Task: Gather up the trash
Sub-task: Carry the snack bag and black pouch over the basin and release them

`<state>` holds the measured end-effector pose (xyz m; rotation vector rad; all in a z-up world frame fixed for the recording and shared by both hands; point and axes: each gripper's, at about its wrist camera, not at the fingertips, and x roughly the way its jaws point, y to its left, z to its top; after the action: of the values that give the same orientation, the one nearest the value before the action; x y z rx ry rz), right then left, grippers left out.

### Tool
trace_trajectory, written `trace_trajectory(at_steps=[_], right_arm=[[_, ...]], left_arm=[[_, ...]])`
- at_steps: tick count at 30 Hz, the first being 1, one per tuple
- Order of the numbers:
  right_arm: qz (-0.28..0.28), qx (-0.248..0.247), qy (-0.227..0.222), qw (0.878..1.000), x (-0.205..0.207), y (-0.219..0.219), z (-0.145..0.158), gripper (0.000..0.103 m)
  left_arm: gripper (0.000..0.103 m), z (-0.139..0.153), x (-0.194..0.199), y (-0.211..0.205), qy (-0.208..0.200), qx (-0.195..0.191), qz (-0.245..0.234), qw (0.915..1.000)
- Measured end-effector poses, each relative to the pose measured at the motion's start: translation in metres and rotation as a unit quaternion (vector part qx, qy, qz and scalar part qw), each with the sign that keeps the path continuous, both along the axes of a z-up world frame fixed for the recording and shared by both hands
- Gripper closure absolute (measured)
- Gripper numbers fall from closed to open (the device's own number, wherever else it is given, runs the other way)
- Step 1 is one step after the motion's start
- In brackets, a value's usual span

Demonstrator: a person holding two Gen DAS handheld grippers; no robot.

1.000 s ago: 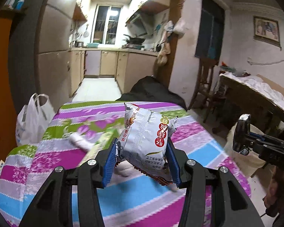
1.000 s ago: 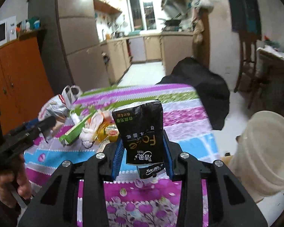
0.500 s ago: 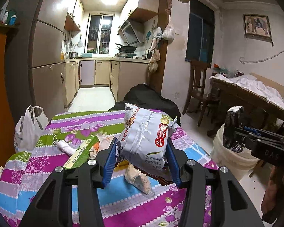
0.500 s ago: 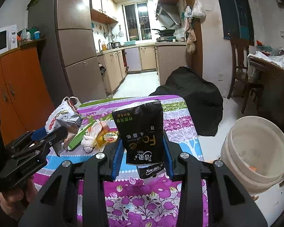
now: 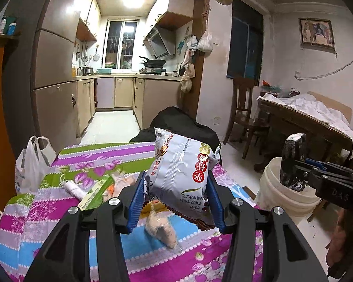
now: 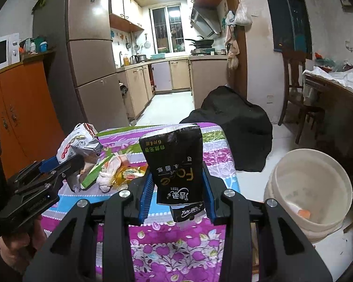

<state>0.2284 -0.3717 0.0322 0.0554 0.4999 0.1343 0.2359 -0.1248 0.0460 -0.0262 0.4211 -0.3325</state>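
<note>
Left gripper (image 5: 175, 203): blue pads clamped on a silver snack bag (image 5: 182, 171) with red printing, held clear above the table; the bag's lower edge hides behind the jaws
Right gripper (image 6: 177, 193): pads pressed against a black tissue pack (image 6: 175, 164), upright and printed upside down, its bottom flap tucked between the fingers
Table: striped floral tablecloth (image 6: 176, 251) in purple, green and blue, near edge cut off by both gripper bodies
Left on the table: a small clear packet of pale crumbs (image 5: 161, 229), a green carton (image 6: 97, 172), crumpled white tissue (image 6: 107, 175) and a yellow wrapper (image 6: 127, 175), partly blocked by the left gripper in the right wrist view
Bucket: white plastic bucket (image 6: 309, 185) on the floor just beside the table's right edge, something orange inside, possibly a scrap, too small to tell
Background: white plastic bag (image 5: 29, 162) at the table's left, a dark covered heap (image 6: 233, 127) beyond it, kitchen behind
</note>
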Motion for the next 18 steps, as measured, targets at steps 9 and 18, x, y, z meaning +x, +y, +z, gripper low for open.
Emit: trace_trajectory(at_steps=[9,18], right_arm=[[-0.060,0.001,0.009,0.998,0.002,-0.069,0.023,0.067],[-0.125,0.020,0.069,0.990,0.018,-0.172,0.031,0.067]], left_arm=[[0.053,0.029,0.021,-0.077,-0.007,0.006,-0.068,0.9976],[0.053,0.041,0.049,-0.191,0.024,0.015,-0.178,0.9837]])
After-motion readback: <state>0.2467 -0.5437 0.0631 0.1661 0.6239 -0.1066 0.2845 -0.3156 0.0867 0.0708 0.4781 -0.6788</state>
